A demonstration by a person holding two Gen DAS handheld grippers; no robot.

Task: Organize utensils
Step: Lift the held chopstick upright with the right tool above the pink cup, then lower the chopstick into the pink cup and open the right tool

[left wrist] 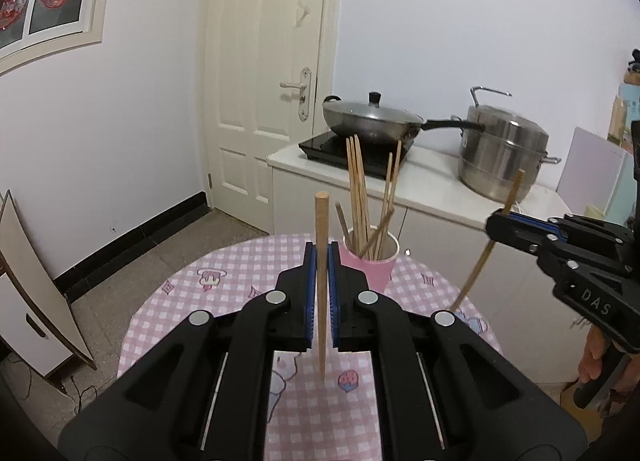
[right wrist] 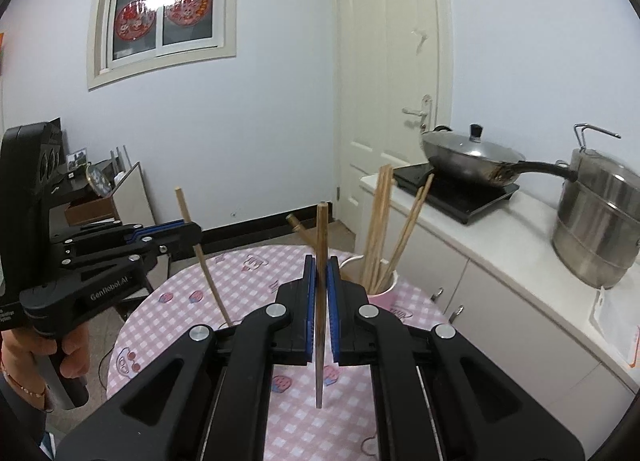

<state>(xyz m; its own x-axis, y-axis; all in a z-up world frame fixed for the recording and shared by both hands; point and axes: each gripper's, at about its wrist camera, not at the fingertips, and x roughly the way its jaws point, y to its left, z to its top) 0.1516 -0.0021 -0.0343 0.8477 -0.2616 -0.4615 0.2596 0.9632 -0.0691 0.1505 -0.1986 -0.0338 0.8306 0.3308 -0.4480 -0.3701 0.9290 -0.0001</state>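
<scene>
Two wooden chopsticks are up in the air over the table, one in each gripper. The left gripper (left wrist: 321, 261) is clamped on a pale chopstick (left wrist: 321, 285) that stands nearly upright between its blue pads, its thick end on top and its thin tip hanging clear above the cloth. The right gripper (right wrist: 321, 273) is closed the same way on a darker chopstick (right wrist: 321, 301), also close to upright and off the table. From either side you can see the other one's stick held tilted — it leans noticeably rather than standing straight.

Just beyond the grippers sits a pink cup (left wrist: 370, 263) on the table, with a bundle of chopsticks (left wrist: 360, 197) already standing in it, fanned out at loose angles.

The round table (left wrist: 224, 261) wears a pink-and-white checked cloth with cartoon prints. Behind it runs a white counter (left wrist: 432, 181) with a lidded wok (left wrist: 372, 121) on a black hob and a steel steamer pot (left wrist: 502, 153) — and a cream door (left wrist: 272, 61) beyond.
</scene>
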